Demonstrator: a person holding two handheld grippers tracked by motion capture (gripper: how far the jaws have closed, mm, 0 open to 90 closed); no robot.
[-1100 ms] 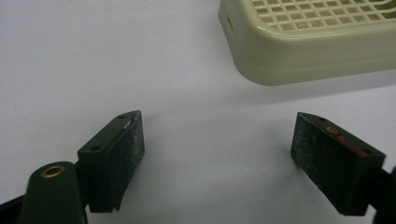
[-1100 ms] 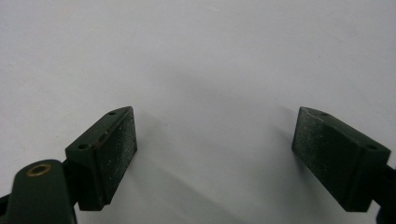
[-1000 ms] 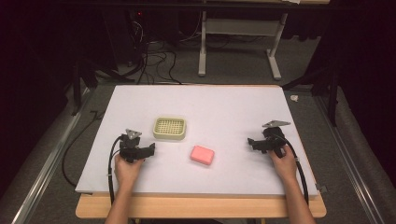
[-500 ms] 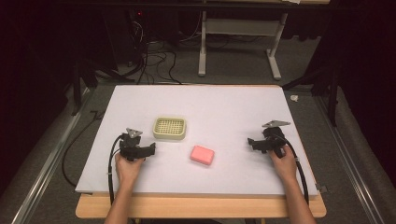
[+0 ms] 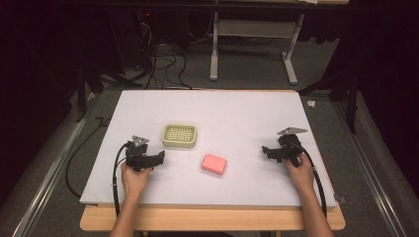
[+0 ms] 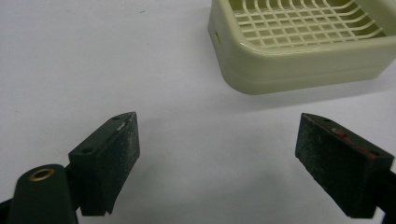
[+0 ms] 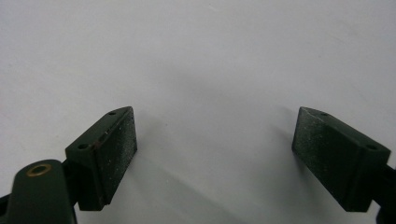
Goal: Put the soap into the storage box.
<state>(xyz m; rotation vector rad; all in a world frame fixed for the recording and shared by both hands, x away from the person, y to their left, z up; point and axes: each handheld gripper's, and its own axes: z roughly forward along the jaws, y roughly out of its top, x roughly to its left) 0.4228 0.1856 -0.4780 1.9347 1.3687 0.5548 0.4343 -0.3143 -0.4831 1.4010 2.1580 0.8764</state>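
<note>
Counter: one wooden counter, its top covered by one large white sheet.
Tray: one pale yellow-green plastic tray with a grid floor, resting flat on the sheet left of centre, just ahead of the left tongs.
Block: one pink rounded rectangular block, lying flat near the tray, between the two hands.
Left tongs: one pair, the left tongs, jaws spread wide, nothing between them, low over the sheet.
Right tongs: one pair, the right tongs, jaws equally wide, holding nothing, well apart from the block.
</note>
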